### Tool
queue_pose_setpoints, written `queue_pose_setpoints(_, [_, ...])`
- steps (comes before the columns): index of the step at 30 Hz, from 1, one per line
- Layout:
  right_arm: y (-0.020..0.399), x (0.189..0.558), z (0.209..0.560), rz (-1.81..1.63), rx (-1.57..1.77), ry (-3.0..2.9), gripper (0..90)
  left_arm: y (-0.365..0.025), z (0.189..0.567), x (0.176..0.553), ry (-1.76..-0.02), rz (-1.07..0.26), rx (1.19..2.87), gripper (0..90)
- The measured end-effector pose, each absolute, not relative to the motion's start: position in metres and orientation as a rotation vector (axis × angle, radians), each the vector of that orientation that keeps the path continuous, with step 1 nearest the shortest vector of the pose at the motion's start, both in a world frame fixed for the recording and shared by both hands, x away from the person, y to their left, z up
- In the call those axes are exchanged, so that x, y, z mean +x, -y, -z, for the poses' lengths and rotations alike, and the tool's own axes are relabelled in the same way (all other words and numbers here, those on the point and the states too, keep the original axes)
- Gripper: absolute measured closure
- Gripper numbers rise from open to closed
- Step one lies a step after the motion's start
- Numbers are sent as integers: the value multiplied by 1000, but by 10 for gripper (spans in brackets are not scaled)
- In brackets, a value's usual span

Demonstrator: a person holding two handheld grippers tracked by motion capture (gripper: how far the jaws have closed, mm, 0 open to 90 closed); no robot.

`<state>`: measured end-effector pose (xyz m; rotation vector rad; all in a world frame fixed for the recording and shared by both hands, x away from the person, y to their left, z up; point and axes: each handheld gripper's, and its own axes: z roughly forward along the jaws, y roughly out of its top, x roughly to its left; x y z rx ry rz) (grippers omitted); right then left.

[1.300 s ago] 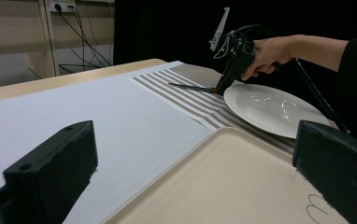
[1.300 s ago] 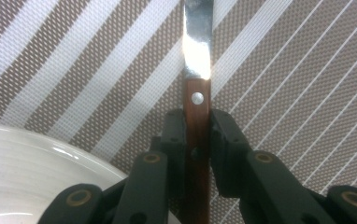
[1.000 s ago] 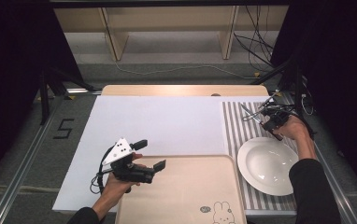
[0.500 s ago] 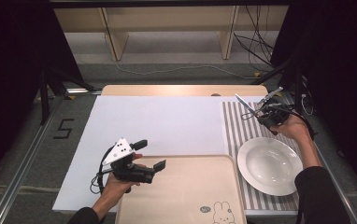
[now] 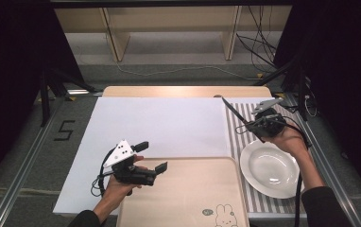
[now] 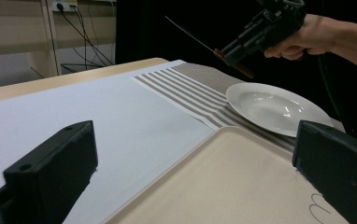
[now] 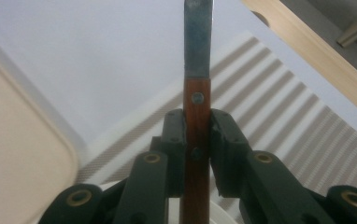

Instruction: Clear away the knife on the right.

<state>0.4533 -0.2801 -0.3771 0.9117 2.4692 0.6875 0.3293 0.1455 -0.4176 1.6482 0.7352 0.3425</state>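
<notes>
One white plate (image 5: pixel 269 169) sits on the table. Just left of the plate lies one beige tray (image 5: pixel 188 194), and under the plate one striped mat (image 5: pixel 237 127). One knife (image 7: pixel 197 70) hangs above the mat behind the plate. One white sheet (image 5: pixel 155 127) spreads left of the plate. Two grippers: the right gripper (image 5: pixel 253 126) behind the plate, the left gripper (image 5: pixel 151 157) far to its left.

We see 2 black grippers: the left gripper (image 5: pixel 155 157) carries a white 3-cornered plate with dots, the right gripper (image 7: pixel 197 128) shows brass-coloured pivots; dark sleeves at lower frame.
</notes>
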Motion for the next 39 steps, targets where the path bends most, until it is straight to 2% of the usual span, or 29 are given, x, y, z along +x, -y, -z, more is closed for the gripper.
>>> queue_pose_setpoints(18, [251, 412, 372, -778, 823, -2492, 775, -145, 417, 328, -727, -350, 1652, 0])
queue_pose_setpoints(39, [228, 374, 395, -797, 758, -2591, 775, -145, 416, 327, -720, -357, 1653, 0])
